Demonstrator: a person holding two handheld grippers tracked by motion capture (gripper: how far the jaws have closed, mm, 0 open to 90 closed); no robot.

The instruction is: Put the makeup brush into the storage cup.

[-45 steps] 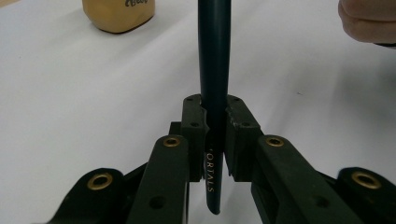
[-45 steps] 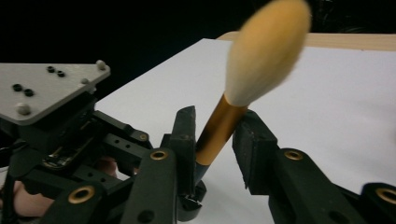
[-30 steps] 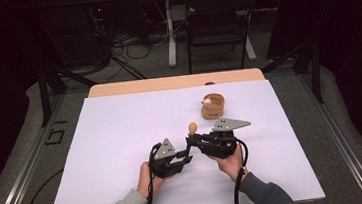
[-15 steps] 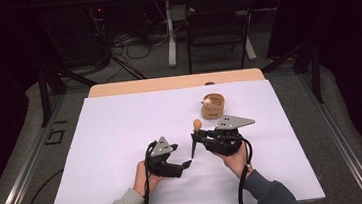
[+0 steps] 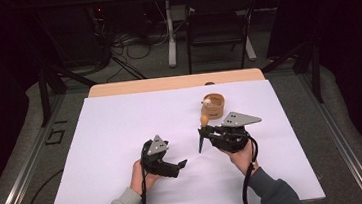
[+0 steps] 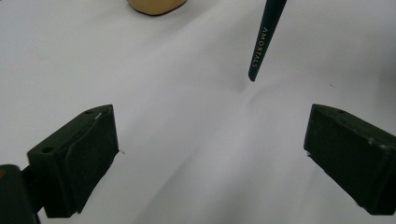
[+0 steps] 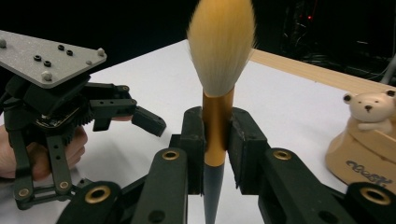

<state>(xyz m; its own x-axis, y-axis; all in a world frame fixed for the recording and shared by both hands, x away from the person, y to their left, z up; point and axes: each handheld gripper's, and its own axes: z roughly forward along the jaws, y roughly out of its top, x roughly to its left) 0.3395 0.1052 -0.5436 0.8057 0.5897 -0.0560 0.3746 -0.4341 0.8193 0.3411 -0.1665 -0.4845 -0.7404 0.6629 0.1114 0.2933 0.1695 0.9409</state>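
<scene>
- High view: white sheet covers the table (image 5: pixel 122 138), wooden edge showing at the far side; left gripper (image 5: pixel 177 165) sits low near the middle, jaws apart with nothing in them, held by the left hand (image 5: pixel 140 176); right gripper (image 5: pixel 206 132) is just to its right, clamped on a makeup brush (image 5: pixel 202 132) that stands pretty much upright, bristles up, dark pointed handle aimed down at the sheet; the right hand (image 5: pixel 242 157) holds it from the near side; a tan brush holder (image 5: pixel 214 106) sits just beyond the brush, far right of centre.
- Left gripper view: both black jaws spread wide over the bare white sheet; the brush's dark handle tip (image 6: pixel 260 46) hangs in from the top with "AMORTALS" printed on it, can't tell if it touches the sheet; a bit of the tan holder (image 6: pixel 156 5) peeks at the top edge.
- Right gripper view: jaws closed on the gold ferrule (image 7: pixel 217 135), fluffy cream bristles (image 7: pixel 221 44) above; the other gripper (image 7: pixel 147 121) off to the left with its grey plate (image 7: pixel 44 56); the holder on the right has a little bear figure (image 7: pixel 369 109) on top.
</scene>
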